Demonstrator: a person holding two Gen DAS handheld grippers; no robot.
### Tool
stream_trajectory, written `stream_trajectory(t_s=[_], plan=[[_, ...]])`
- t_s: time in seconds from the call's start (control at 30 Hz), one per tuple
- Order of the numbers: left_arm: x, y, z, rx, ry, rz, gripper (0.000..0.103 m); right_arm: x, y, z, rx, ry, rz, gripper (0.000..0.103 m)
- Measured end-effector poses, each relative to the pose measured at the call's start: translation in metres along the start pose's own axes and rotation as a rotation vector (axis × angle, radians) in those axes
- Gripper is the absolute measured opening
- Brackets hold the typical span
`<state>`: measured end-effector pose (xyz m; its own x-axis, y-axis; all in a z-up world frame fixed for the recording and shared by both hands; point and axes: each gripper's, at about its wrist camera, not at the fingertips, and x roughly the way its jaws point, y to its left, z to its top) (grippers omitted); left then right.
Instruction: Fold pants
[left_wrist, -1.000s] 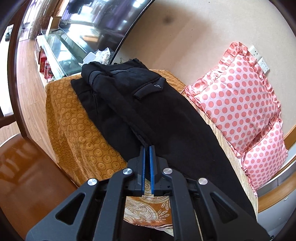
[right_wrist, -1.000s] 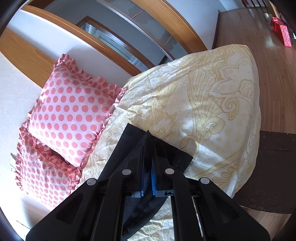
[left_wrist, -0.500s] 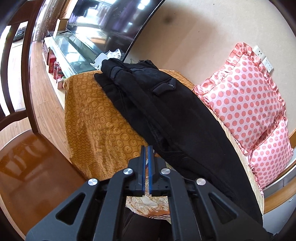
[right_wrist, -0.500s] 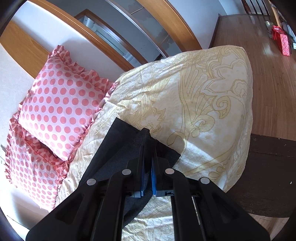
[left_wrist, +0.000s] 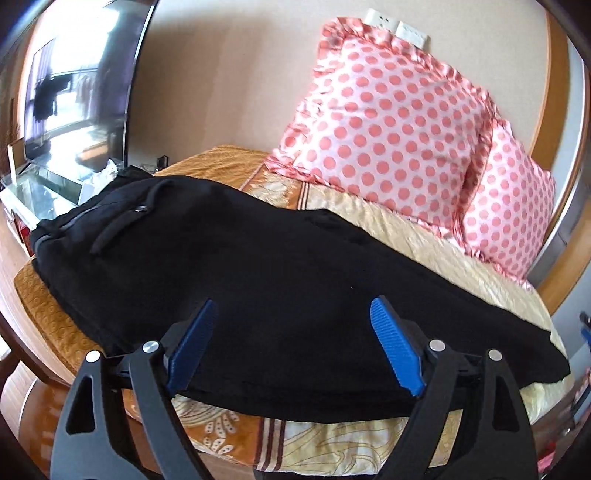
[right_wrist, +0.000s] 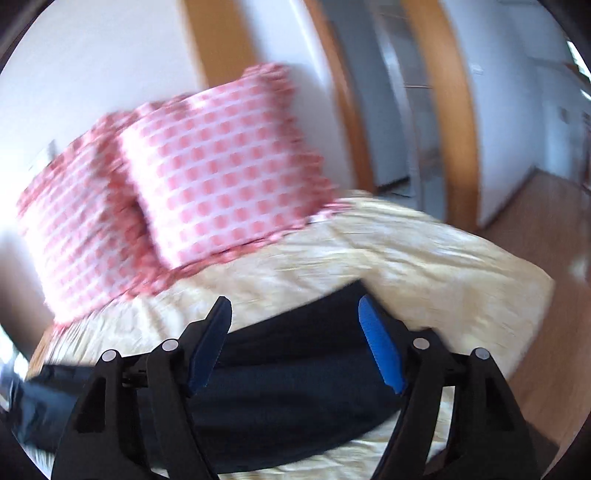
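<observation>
The black pants (left_wrist: 258, 258) lie folded lengthwise across the bed, waistband and pocket at the left, legs running right. My left gripper (left_wrist: 295, 343) is open and empty, its blue pads spread wide just above the near edge of the pants. In the blurred right wrist view the leg end of the pants (right_wrist: 295, 384) lies on the cream bedspread. My right gripper (right_wrist: 295, 339) is open and empty over that leg end.
Two pink polka-dot pillows (left_wrist: 399, 129) lean against the wall behind the pants and show in the right wrist view (right_wrist: 207, 166). An orange patterned cover (left_wrist: 48, 310) lies under the waist end. A TV (left_wrist: 74, 85) and glass stand are at left. A wooden floor (right_wrist: 546, 229) lies beyond the bed.
Both grippers have opened and let go of the pants. Both have swung round to face the pillows, and the pants now lie flat across the bed.
</observation>
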<state>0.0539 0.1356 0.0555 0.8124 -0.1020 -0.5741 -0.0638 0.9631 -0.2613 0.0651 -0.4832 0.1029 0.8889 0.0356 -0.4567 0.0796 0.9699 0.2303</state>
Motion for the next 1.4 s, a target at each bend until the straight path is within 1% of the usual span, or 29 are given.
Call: stream_trajectory(t_s=[0.03,0.07,0.1,0.17,0.2,0.23,0.27,0.33,0.43,0.53,0.63,0.7,0.73,0.77,0.8,0.83,0.87,1.0,1.03,1.1,1.13,1.17,1.2,1.23,1.27,1.3,1.33,1.37,1.4], plan=[[0.005,-0.004,-0.004,0.015,0.015,-0.012,0.085,0.017,0.032,0.003,-0.091,0.040,0.105,0.070],[0.009,-0.005,-0.008,0.022,0.029,-0.021,0.085,0.032,0.063,0.004,-0.170,0.077,0.201,0.064],[0.012,-0.006,-0.011,0.026,0.042,-0.024,0.085,0.050,0.096,0.003,-0.244,0.126,0.297,0.063],[0.013,-0.004,-0.018,0.033,0.039,-0.027,0.088,0.079,0.157,-0.001,-0.354,0.219,0.452,0.056],[0.013,-0.005,-0.019,0.043,0.036,-0.029,0.089,0.094,0.185,-0.005,-0.404,0.269,0.520,0.054],[0.014,-0.006,-0.020,0.055,0.033,-0.029,0.090,0.108,0.211,-0.011,-0.456,0.317,0.565,0.053],[0.013,-0.007,-0.022,0.072,0.031,-0.027,0.091,0.120,0.234,-0.017,-0.512,0.361,0.595,0.049],[0.014,-0.010,-0.024,0.099,0.033,-0.022,0.093,0.144,0.275,-0.032,-0.620,0.439,0.629,0.045],[0.018,-0.013,-0.027,0.135,0.045,-0.014,0.094,0.168,0.306,-0.055,-0.731,0.506,0.603,0.045],[0.022,-0.015,-0.031,0.164,0.052,-0.013,0.097,0.184,0.314,-0.067,-0.790,0.557,0.580,0.045],[0.025,-0.014,-0.033,0.176,0.054,-0.023,0.100,0.190,0.311,-0.067,-0.784,0.564,0.583,0.045],[0.027,-0.015,-0.034,0.187,0.051,-0.020,0.101,0.192,0.310,-0.066,-0.769,0.581,0.591,0.045],[0.027,-0.016,-0.034,0.193,0.050,-0.019,0.101,0.193,0.309,-0.065,-0.767,0.580,0.601,0.040],[0.028,-0.015,-0.034,0.198,0.048,-0.019,0.101,0.190,0.308,-0.066,-0.767,0.581,0.617,0.016],[0.029,-0.015,-0.034,0.201,0.047,-0.018,0.101,0.189,0.309,-0.065,-0.778,0.571,0.608,0.006],[0.029,-0.015,-0.034,0.204,0.046,-0.017,0.101,0.186,0.311,-0.065,-0.797,0.551,0.588,0.003],[0.030,-0.015,-0.034,0.207,0.046,-0.014,0.101,0.186,0.313,-0.065,-0.803,0.540,0.579,0.003],[0.032,-0.017,-0.034,0.217,0.045,-0.001,0.101,0.194,0.315,-0.053,-0.787,0.449,0.476,0.002],[0.032,-0.018,-0.034,0.221,0.045,0.002,0.101,0.198,0.315,-0.052,-0.778,0.448,0.467,0.002],[0.032,-0.018,-0.035,0.227,0.046,0.007,0.101,0.205,0.316,-0.057,-0.783,0.497,0.465,0.002],[0.033,-0.018,-0.035,0.227,0.046,0.006,0.101,0.204,0.314,-0.059,-0.780,0.500,0.461,0.004],[0.032,-0.018,-0.035,0.228,0.045,0.005,0.101,0.201,0.310,-0.057,-0.771,0.503,0.456,0.010],[0.032,-0.018,-0.035,0.229,0.045,0.003,0.101,0.197,0.304,-0.054,-0.753,0.502,0.450,0.019],[0.032,-0.018,-0.035,0.232,0.044,0.002,0.101,0.190,0.292,-0.047,-0.725,0.482,0.433,0.040],[0.032,-0.018,-0.036,0.236,0.044,0.000,0.101,0.181,0.276,-0.039,-0.694,0.447,0.409,0.056],[0.032,-0.018,-0.036,0.240,0.043,-0.001,0.101,0.173,0.260,-0.032,-0.664,0.413,0.387,0.059],[0.032,-0.018,-0.037,0.244,0.043,-0.001,0.101,0.164,0.239,-0.024,-0.636,0.391,0.361,0.059],[0.031,-0.018,-0.037,0.248,0.042,-0.001,0.101,0.158,0.219,-0.017,-0.616,0.379,0.322,0.059],[0.031,-0.018,-0.037,0.251,0.042,-0.002,0.101,0.151,0.193,-0.011,-0.597,0.370,0.260,0.059]])
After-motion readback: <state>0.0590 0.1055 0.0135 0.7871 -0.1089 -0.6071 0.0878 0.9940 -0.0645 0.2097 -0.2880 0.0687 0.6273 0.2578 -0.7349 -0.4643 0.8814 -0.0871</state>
